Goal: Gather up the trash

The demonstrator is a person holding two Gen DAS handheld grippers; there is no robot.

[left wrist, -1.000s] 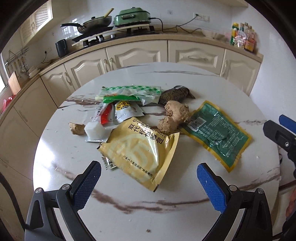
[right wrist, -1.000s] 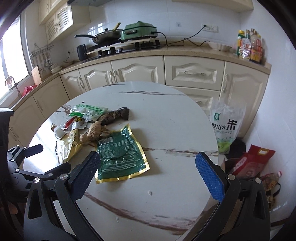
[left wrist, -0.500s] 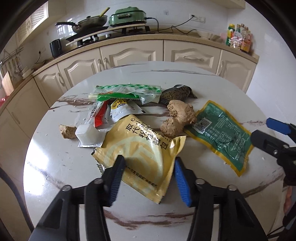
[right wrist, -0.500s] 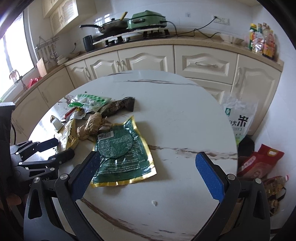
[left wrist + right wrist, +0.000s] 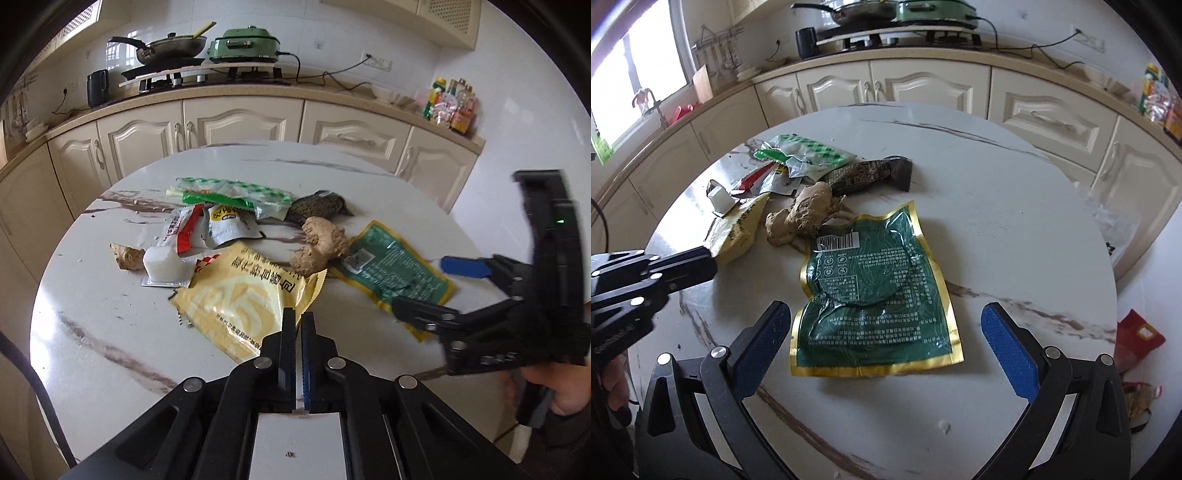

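Left claw (image 5: pixel 298 321) now closed on yellow packet (image 5: pixel 243 299), right claw (image 5: pixel 886 339) spread.

Yellow packet (image 5: pixel 243 299), gold-edged green pouch (image 5: pixel 875 291), brown-veined white table (image 5: pixel 1015 229).

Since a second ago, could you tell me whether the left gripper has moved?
Yes. The left gripper has closed in on the table and shut on the yellow packet.

Home kitchen — cream cabinets (image 5: pixel 240 125), stove (image 5: pixel 207 72), frying pan (image 5: pixel 170 46).
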